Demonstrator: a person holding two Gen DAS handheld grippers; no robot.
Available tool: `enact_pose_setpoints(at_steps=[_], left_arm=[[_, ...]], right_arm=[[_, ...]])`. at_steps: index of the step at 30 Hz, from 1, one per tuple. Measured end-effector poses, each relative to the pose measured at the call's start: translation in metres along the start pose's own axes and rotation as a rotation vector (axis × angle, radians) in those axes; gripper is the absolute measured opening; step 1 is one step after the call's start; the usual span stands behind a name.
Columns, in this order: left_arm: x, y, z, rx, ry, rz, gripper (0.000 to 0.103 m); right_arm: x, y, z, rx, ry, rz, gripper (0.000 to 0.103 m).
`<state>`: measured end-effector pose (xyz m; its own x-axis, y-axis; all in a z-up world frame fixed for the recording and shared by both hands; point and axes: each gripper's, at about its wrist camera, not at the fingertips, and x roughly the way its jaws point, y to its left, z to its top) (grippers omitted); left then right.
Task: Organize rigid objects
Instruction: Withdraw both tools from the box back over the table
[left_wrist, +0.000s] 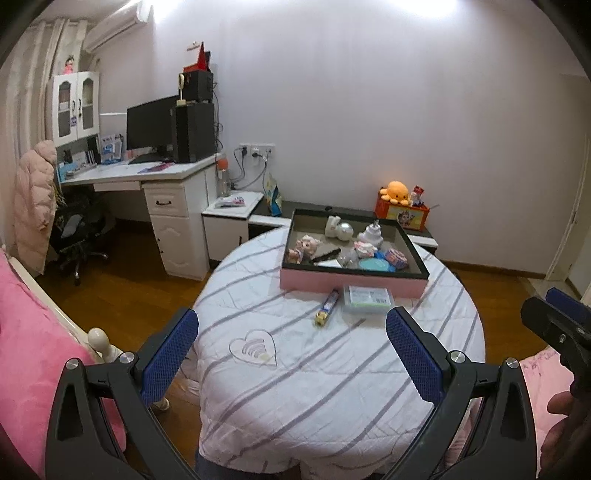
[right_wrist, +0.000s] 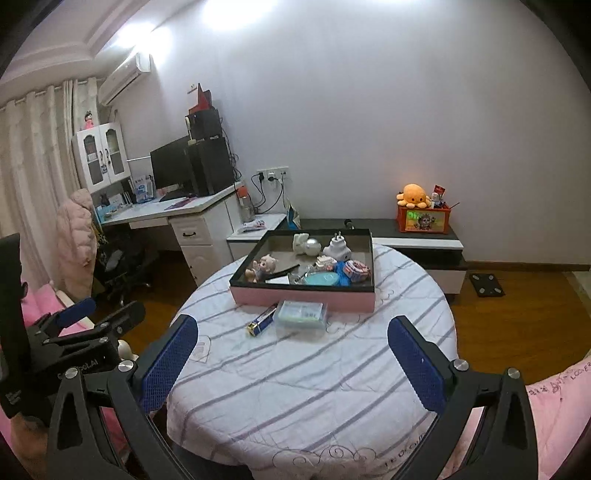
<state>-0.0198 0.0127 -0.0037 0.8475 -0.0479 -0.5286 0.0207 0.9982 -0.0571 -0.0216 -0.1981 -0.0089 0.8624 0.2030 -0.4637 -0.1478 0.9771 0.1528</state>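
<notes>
Bedroom with pale walls, wood floor, white desk (left_wrist: 147, 177) far left, round table (left_wrist: 295, 369) under a striped white cloth centre.

Left wrist view: shallow pink-sided tray (left_wrist: 354, 284) with dark rim sits at table's far side. Inside: doll figurine (left_wrist: 306, 245), white plug adapter (left_wrist: 371, 232), silver ball (left_wrist: 346, 230), teal round lid (left_wrist: 375, 265), small patterned cube (left_wrist: 395, 257), other bits too small to tell. On the cloth just in front of tray: clear plastic box (left_wrist: 366, 298) and, beside it to the left, blue-yellow battery (left_wrist: 327, 308), lying flat. Left gripper (left_wrist: 291, 354) hovers low over near table edge, blue pads (left_wrist: 170, 362) spread wide, nothing between them. Right gripper (left_wrist: 557, 325) shows at right edge, part of a hand (left_wrist: 565, 402) below it.

Right wrist view: same tray (right_wrist: 303, 295), same contents; plastic box (right_wrist: 301, 314) touching tray's front wall, battery (right_wrist: 261, 322) just left of it. Right gripper (right_wrist: 291, 354) held level above near half of table, pads (right_wrist: 417, 369) far apart, gripping nothing, touching nothing. Left gripper (right_wrist: 98, 314) visible at left, off the table edge, fingers parted, empty.
</notes>
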Motion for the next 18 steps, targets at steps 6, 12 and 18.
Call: enact_pose_setpoints(at_steps=[6,12,18], left_arm=[[0.007,-0.004,-0.007,0.01,0.022,-0.012,0.103],[0.02,-0.005,-0.012,0.017,0.054,-0.029,0.103],[0.044,-0.004,-0.018,0.015,0.096,-0.038,0.103]], right_arm=[[0.003,-0.002,-0.006,0.001,0.024,-0.005,0.103],[0.011,-0.002,-0.012,0.001,0.056,-0.019,0.103],[0.026,-0.005,-0.016,0.01,0.092,-0.024,0.103]])
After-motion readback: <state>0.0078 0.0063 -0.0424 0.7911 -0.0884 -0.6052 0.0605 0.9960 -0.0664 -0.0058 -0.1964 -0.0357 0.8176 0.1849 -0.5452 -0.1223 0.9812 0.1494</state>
